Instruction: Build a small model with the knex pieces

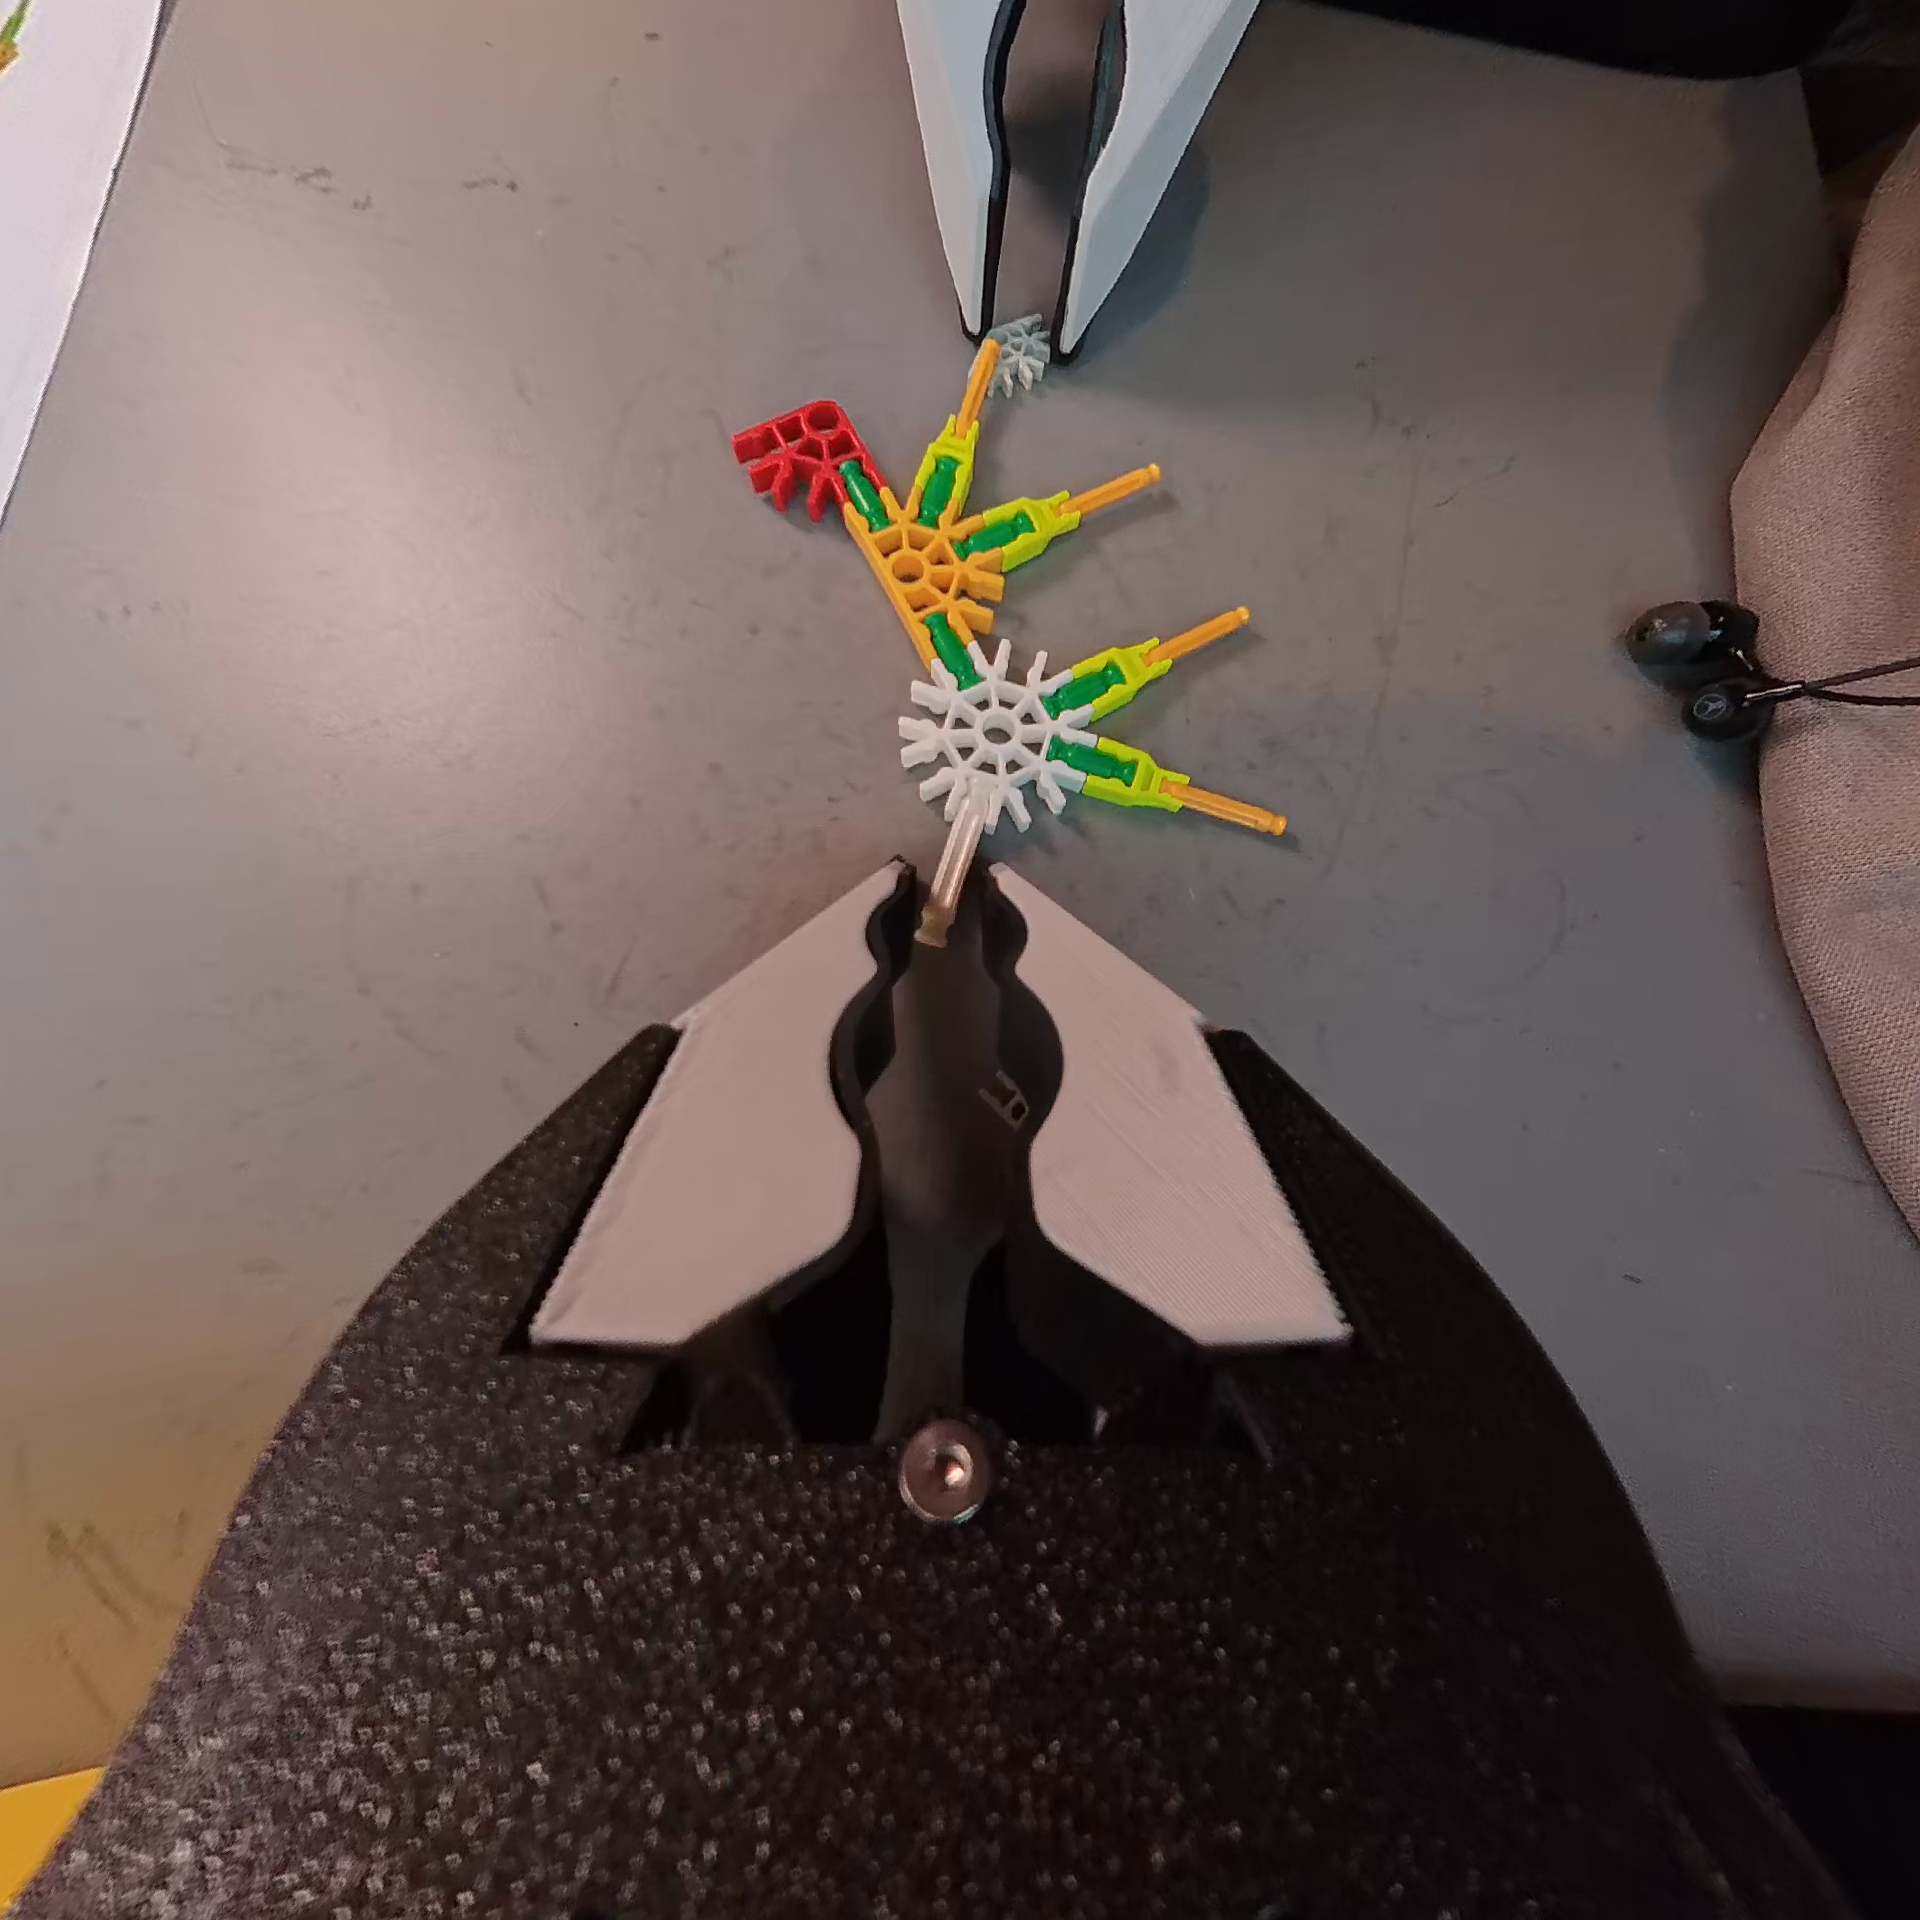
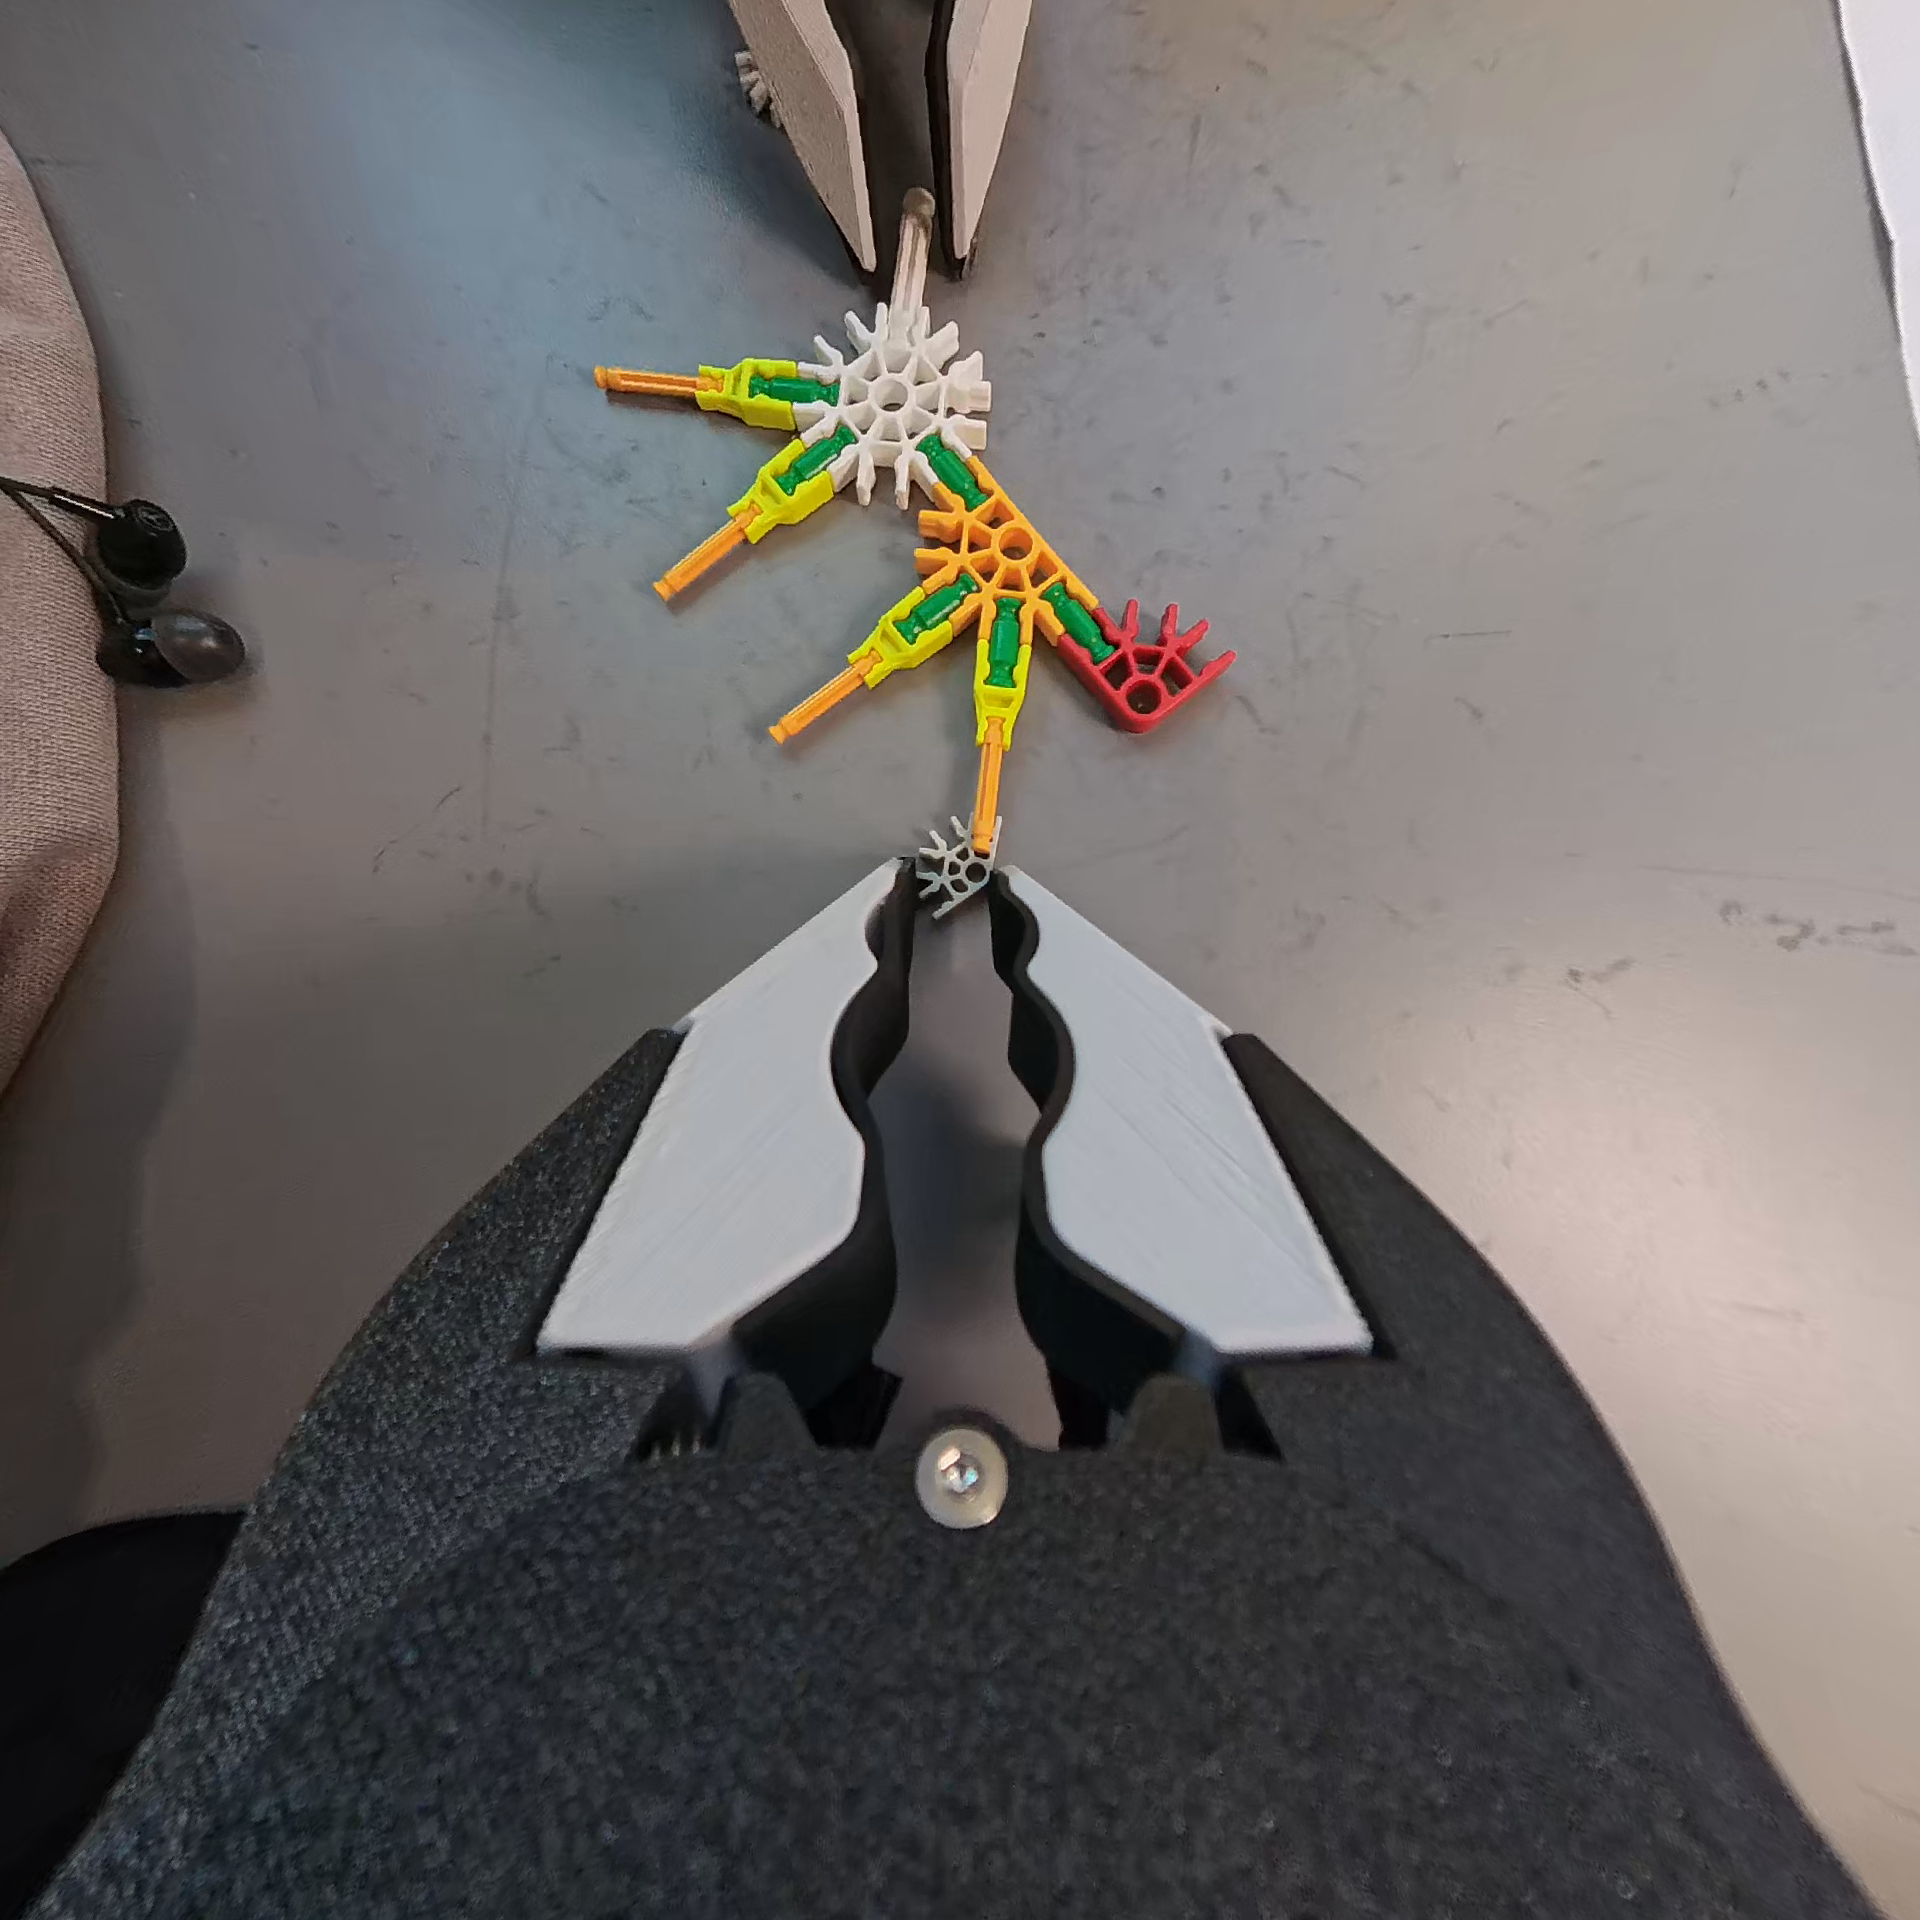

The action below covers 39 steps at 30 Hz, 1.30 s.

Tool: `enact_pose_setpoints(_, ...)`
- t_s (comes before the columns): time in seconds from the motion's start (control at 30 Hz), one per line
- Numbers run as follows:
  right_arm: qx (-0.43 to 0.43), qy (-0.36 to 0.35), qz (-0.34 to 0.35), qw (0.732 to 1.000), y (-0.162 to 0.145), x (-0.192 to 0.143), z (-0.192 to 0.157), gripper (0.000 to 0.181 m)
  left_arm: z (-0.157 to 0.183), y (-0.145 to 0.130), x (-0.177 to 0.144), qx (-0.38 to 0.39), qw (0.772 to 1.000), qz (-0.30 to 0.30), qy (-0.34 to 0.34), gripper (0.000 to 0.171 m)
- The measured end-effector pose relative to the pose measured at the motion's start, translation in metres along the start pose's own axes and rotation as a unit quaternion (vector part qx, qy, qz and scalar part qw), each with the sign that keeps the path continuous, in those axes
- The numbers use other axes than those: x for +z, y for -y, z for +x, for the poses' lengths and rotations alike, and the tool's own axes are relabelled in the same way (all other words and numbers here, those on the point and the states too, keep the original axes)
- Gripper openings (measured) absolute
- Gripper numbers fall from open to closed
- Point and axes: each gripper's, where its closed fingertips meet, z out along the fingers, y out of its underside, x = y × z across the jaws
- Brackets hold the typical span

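A flat plastic construction-toy assembly (image 1: pixel 997 644) is lying on the grey desk (image 1: pixel 416 727), built around a white snowflake-shaped connector (image 1: pixel 992 736), which serves as landmark here. Just beside that connector, the left gripper (image 1: pixel 948 883) is closing narrowly on a clear plastic rod (image 1: pixel 956 857) plugged into the connector's rim. On the far side of the connector, past an orange fan-shaped connector (image 2: pixel 1003 551), the right gripper (image 2: pixel 954 881) is pinching a small grey snowflake connector (image 2: pixel 956 857) that is touching the tip of an orange rod (image 2: pixel 989 784), whose long axis is running back toward the assembly.
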Motion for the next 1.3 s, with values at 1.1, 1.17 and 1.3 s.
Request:
enact_pose_setpoints(1.1, -0.002, 0.006, 0.012, 1.000, -0.004, -0.002, 0.001, 0.013, 0.008, 0.004, 0.002, 0.028, 0.998, 0.037, -0.045, 0.005)
enact_pose_setpoints(1.17, -0.002, 0.008, 0.014, 1.000, -0.004, -0.002, 0.001, 0.013, 0.010, 0.006, 0.001, 0.036, 0.997, 0.047, -0.053, 0.005)
enact_pose_setpoints(1.3, -0.004, 0.012, 0.017, 1.000, -0.004, -0.002, 0.001, 0.013, 0.013, 0.010, -0.002, 0.052, 0.995, 0.063, -0.063, 0.005)
